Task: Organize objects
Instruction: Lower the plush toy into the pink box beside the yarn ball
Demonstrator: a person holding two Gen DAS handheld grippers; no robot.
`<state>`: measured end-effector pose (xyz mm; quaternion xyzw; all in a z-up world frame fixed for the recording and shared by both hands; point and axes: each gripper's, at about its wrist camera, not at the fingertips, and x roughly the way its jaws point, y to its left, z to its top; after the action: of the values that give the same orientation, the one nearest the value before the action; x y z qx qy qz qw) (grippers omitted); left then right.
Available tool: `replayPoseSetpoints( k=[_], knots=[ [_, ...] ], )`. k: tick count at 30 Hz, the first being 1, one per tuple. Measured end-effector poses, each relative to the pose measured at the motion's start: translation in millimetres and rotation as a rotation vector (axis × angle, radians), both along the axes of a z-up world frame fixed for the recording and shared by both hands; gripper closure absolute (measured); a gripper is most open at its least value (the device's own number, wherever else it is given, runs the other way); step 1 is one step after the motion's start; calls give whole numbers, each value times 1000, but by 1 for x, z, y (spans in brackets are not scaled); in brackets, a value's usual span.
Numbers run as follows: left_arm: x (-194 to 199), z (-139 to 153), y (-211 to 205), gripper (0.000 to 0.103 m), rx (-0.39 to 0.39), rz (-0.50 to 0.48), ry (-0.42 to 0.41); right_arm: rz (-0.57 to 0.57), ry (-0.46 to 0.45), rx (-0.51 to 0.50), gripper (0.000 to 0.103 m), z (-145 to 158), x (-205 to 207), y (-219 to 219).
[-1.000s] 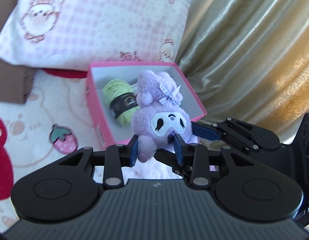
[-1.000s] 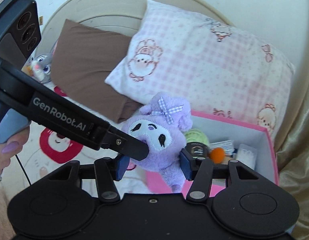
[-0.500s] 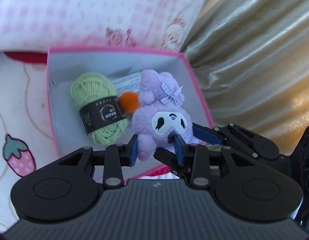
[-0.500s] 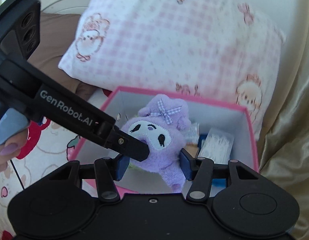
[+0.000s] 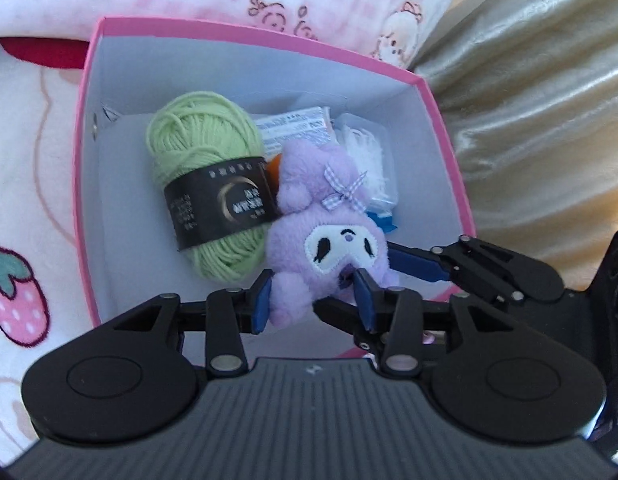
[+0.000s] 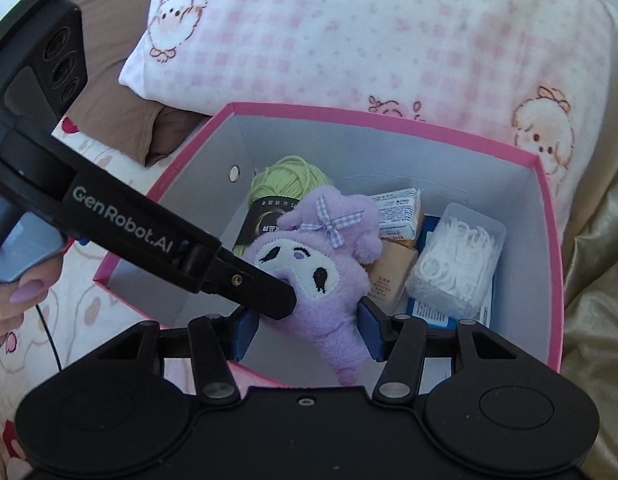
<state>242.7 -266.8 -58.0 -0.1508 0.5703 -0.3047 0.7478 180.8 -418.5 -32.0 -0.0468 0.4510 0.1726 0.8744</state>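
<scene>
Both claws tilt steeply down over the open pink box (image 5: 82, 128), which sits on a bed with a strawberry-print sheet (image 5: 17, 292) against a pink checked pillow (image 6: 389, 40). The left claw (image 5: 313, 300) has just been opening; the purple plush (image 5: 329, 240) sits between its blue pads, which lie against the toy's lower body, though whether they still press on it cannot be told. The right claw (image 6: 307, 334) reaches in from the other side, half spread, with the plush's body between its pads; the right-hand pad is at the fur, the other is partly hidden behind the left claw's finger. A hand (image 6: 13, 300) grips the left claw's handle at the edge of the right wrist view. The plush hangs face up inside the box, above the floor. Under and beside it lie a green yarn ball (image 5: 207, 184) with a black band, an orange thing (image 5: 274, 168) mostly hidden, printed packets (image 6: 401, 212), and a clear tub of white picks (image 6: 457, 260). A gold curtain (image 5: 541, 120) hangs just beside the box.
</scene>
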Motion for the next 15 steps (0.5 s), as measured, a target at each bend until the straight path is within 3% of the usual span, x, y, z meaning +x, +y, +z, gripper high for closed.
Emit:
replayPoseSetpoints(
  k=[2,6,12,15],
  knots=[
    [3,-3,0,49,26,22,1,24,-8,-18,45,-2,5,1],
    [6,-10,2,51,10,32,7,29,18,-16,44,-8,13,-2],
    [3,-15,1,68,-5,21,-5,-27,71,85,41,-15,11,-16],
    [2,-19,2,68,-4,29,22,-61,101,141,37,-19,7,-24]
  ],
)
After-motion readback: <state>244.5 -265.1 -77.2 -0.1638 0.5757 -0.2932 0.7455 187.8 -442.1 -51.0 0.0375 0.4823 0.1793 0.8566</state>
